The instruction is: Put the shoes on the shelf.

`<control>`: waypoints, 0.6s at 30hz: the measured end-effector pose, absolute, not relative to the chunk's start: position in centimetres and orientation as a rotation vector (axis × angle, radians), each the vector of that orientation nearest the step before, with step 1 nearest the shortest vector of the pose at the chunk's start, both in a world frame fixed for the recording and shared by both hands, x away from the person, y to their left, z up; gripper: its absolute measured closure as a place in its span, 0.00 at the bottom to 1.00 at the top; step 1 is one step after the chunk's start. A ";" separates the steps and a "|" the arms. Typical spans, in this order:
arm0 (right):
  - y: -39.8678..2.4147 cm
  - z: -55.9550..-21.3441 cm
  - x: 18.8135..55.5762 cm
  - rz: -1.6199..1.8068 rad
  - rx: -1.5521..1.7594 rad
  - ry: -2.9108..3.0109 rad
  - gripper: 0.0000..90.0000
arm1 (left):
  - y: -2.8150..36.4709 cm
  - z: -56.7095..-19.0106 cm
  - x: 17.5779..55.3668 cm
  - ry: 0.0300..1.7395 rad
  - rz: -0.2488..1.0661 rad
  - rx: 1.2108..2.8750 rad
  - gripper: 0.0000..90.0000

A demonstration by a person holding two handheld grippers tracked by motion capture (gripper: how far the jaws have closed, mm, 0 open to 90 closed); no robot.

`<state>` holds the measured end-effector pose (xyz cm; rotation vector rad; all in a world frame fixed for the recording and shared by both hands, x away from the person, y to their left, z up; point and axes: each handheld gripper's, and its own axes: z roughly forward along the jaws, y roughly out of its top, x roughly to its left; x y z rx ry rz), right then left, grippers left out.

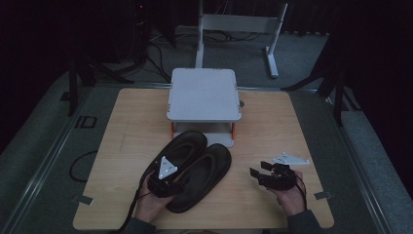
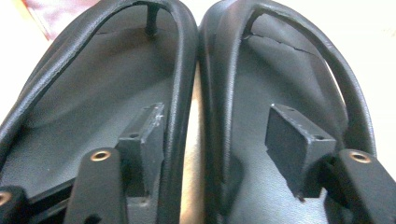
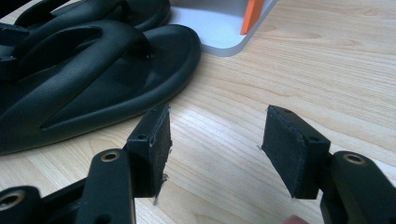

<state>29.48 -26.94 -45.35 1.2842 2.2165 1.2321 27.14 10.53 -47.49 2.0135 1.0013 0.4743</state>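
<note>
My left tool (image 2: 212,140) sits low over the pair of black rubber flip-flop sandals (image 1: 195,168), its jaws spread wide and pinching nothing. In the left gripper view one pad (image 2: 144,140) hangs over the footbed of one sandal and the other pad (image 2: 294,144) over the footbed of its neighbour, so the two inner rims that touch each other run up between my jaws. Straight ahead of the tool the thong straps arch up from both soles. From the high view, my left hand (image 1: 153,192) holds that tool at the heel end of the pair, the grey three-cornered plate (image 1: 166,169) on top.

My right tool (image 3: 215,140) is spread open too, empty, with only bare light wooden desk (image 3: 303,70) between its pads. The sandals lie off to its left, well apart from it, side by side and touching, toes aimed away from me. Beyond their toes stands a small grey two-tier shelf with orange posts (image 1: 204,95), the sandal tips just at its lower tier. My right hand (image 1: 287,192) rests on the desk near its front edge.
</note>
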 end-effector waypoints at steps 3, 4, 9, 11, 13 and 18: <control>-26.8 -45.4 29.5 1.228 1.277 2.223 0.46 | 10.0 -47.4 27.0 1.006 0.493 2.029 0.50; -26.8 -45.4 29.5 1.228 1.277 2.224 0.46 | 9.9 -47.4 26.9 1.004 0.511 2.036 0.53; -26.9 -45.4 29.5 1.229 1.284 2.218 0.46 | 9.2 -48.2 27.3 1.024 0.575 2.092 0.61; -26.9 -45.5 29.5 1.228 1.286 2.217 0.46 | 8.7 -48.5 27.3 1.004 0.596 2.103 0.54; -27.0 -45.5 29.6 1.230 1.288 2.215 0.46 | 8.4 -48.4 27.3 1.011 0.609 2.106 0.52; -27.0 -45.6 29.6 1.226 1.288 2.220 0.46 | 8.2 -48.5 27.3 1.024 0.604 2.079 0.62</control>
